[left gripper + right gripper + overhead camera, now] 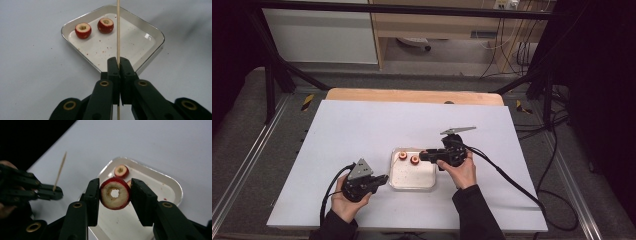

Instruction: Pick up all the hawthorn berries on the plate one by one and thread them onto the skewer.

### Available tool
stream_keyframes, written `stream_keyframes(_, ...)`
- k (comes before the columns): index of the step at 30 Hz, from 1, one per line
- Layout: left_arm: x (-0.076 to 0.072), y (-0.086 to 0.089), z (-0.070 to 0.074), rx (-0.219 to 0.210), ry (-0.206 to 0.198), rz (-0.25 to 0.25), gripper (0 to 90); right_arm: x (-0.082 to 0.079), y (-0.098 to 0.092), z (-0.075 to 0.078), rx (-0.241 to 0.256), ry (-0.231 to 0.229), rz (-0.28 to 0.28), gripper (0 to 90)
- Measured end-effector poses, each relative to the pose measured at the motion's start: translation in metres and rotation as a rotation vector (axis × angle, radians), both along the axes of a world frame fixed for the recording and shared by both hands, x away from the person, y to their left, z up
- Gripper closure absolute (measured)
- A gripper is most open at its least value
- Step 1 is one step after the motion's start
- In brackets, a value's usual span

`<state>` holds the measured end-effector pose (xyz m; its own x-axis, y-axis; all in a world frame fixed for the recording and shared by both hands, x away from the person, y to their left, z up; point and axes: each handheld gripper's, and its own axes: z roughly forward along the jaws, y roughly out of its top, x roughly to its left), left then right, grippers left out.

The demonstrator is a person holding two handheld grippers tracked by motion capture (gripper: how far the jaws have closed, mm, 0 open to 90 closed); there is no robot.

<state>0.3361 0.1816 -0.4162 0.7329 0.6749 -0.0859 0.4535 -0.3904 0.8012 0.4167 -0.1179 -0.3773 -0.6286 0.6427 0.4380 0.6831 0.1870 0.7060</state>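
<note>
High view: the white tray (413,184) sits near the middle of the desk (362,130), a little toward the person's edge. The right hand-held gripper (424,156) reaches over the tray's far side, and two red fruit pieces appear there, though this view cannot separate the gripped one from those lying in the tray. The left hand-held gripper (383,179) waits just beside the tray's left rim.

Left gripper view: the jaws are together, clamped on a thin wooden skewer (118,30) that stands upright past the tray (155,50). Two cored fruit halves (83,30) lie at the tray's far corner, apart from each other.

Right gripper view: the jaws are clamped on a cored fruit ring (115,193), hole facing the camera, held above the tray (175,187). Another fruit piece (121,171) lies in the tray beyond. The skewer's (60,171) point rises well to one side.

The risk, as I judge it: the skewer and the hole are not lined up, so a push could miss and split the soft flesh, or the ring could slip from the narrow grip. The tray rim and loose pieces lie under the approach path.
</note>
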Motion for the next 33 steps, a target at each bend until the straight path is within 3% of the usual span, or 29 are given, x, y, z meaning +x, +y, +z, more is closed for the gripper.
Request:
stream_keyframes(5,-0.001,-0.002,-0.001,-0.014,0.006,0.025,88.1,-0.005,-0.002,-0.011,0.172,-0.034,-0.071,60.6)
stream_keyframes(6,-0.002,-0.002,-0.001,-0.016,0.006,0.029,88.1,-0.005,-0.002,-0.011,0.172,-0.034,-0.071,60.6)
stream_keyframes(7,-0.002,-0.003,-0.001,-0.021,0.009,0.030,88.1,-0.007,-0.001,-0.014,0.235,-0.045,-0.095,60.6)
stream_keyframes(9,-0.003,-0.005,-0.001,-0.028,0.013,0.039,88.1,-0.007,0.000,-0.015,0.259,-0.051,-0.108,60.6)
stream_keyframes(10,-0.003,-0.006,-0.002,-0.033,0.018,0.040,88.1,-0.008,0.001,-0.018,0.300,-0.077,-0.134,60.6)
stream_keyframes(19,-0.006,-0.012,-0.002,-0.098,0.055,0.075,88.1,-0.012,0.008,-0.023,0.420,-0.158,-0.209,60.7)
stream_keyframes(23,-0.007,-0.016,-0.002,-0.107,0.057,0.076,88.0,-0.013,0.011,-0.025,0.481,-0.195,-0.232,60.7)
stream_keyframes(33,-0.008,-0.030,0.000,-0.140,0.064,0.061,88.1,-0.018,0.014,-0.027,0.563,-0.252,-0.259,60.8)
